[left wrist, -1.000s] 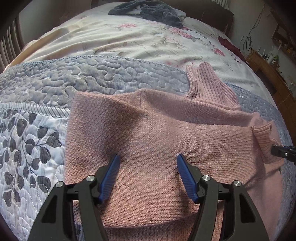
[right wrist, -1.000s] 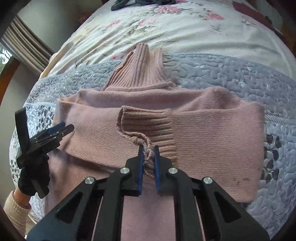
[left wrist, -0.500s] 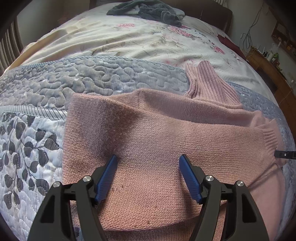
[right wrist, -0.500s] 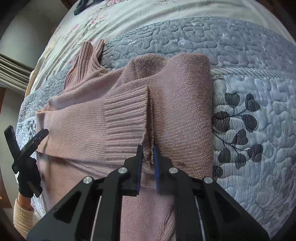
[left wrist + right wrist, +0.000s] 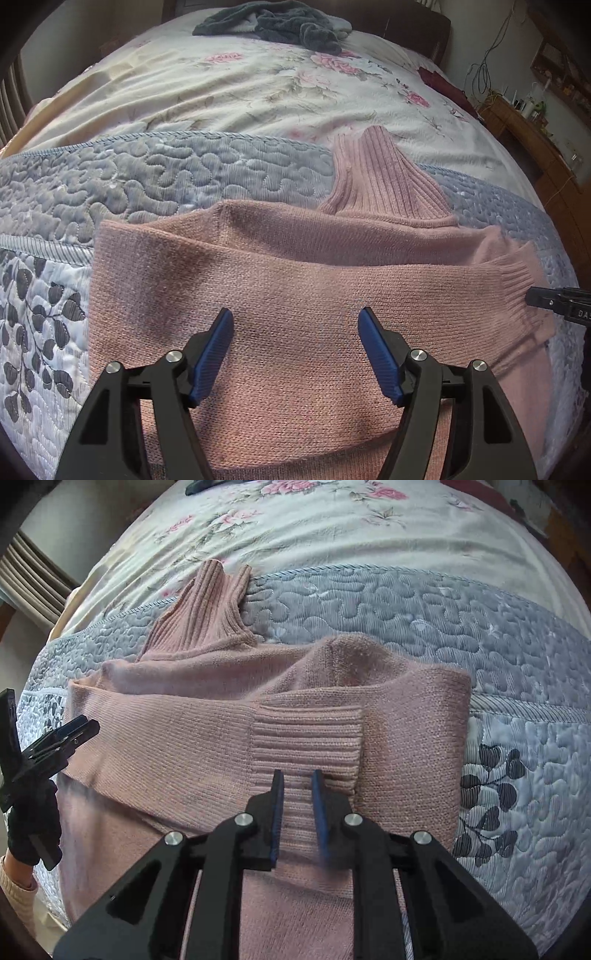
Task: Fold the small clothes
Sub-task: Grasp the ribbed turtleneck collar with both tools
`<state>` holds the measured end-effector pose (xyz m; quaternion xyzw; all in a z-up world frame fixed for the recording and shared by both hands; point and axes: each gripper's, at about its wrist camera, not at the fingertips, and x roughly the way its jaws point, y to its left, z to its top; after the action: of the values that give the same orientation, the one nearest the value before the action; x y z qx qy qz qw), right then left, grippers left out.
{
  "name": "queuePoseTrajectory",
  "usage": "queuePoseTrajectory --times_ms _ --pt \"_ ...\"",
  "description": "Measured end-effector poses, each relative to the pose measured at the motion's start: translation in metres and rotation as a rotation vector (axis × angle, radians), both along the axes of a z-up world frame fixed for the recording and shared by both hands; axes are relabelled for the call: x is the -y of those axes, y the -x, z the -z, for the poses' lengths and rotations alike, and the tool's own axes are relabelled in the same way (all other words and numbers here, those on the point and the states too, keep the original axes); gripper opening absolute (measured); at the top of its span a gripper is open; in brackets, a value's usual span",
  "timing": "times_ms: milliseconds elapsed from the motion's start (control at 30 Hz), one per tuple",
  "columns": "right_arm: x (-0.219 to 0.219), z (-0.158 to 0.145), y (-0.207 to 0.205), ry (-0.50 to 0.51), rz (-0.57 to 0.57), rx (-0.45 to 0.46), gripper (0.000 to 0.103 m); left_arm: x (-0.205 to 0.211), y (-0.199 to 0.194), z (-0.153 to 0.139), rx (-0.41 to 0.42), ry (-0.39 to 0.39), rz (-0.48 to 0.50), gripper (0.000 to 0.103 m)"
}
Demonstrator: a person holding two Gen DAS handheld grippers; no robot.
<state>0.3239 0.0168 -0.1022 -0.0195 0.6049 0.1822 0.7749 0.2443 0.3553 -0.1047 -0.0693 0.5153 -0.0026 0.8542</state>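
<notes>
Garment: pink knitted turtleneck sweater [image 5: 295, 280], lying flat on the grey quilted bedspread [image 5: 166, 177] near the foot of the bed; ribbed collar [image 5: 384, 181] pointing toward 12 o'clock in the left wrist view.

Sleeves: both folded across the chest; ribbed cuff [image 5: 306, 738] at centre in the right wrist view.

Right gripper [image 5: 297, 786]: jaws slightly parted, straddling the cuff's lower edge; right pad blurred, so probably in motion; no clear pinch on the knit, though contact with it cannot be ruled out.

Left gripper [image 5: 295, 328]: jaws wide apart, holding nothing, poised above the sweater body.

Same tool from the other side: left gripper at 9 o'clock in the right wrist view [image 5: 55, 742], carried by a black-gloved hand [image 5: 31, 834] with a cream sleeve at the wrist.

Stage, as judged: sleeves in, body fold not yet made.

Risk 1: loose knit snagging on a ribbed pad, dragging the cuff out of place on lift-off.

Risk 2: sleeves sliding off the chest if the hem fold starts with only one layer pinched.

Risk 3: bedspread caught along with the sweater, from a grasp set too deep.

Background: dark grey clothes [image 5: 273, 22] heaped at 12 o'clock, well apart.
</notes>
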Motion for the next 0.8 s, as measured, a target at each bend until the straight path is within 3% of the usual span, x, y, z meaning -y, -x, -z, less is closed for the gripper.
queuePoseTrajectory --times_ms 267,433,600,800 --pt "0.005 0.017 0.004 -0.014 -0.017 -0.026 0.014 -0.002 0.004 0.011 0.005 -0.038 0.053 0.072" --pt "-0.004 -0.005 -0.009 -0.066 -0.042 -0.017 0.026 -0.002 -0.012 -0.004 -0.006 -0.017 0.054 0.072" --pt "-0.024 -0.021 -0.052 -0.15 -0.034 0.006 0.03 0.006 -0.055 -0.026 0.044 -0.03 0.059 0.072" --pt "-0.07 -0.009 -0.124 -0.242 -0.026 -0.018 0.039 0.015 -0.126 -0.012 0.0 0.038 0.047 0.072"
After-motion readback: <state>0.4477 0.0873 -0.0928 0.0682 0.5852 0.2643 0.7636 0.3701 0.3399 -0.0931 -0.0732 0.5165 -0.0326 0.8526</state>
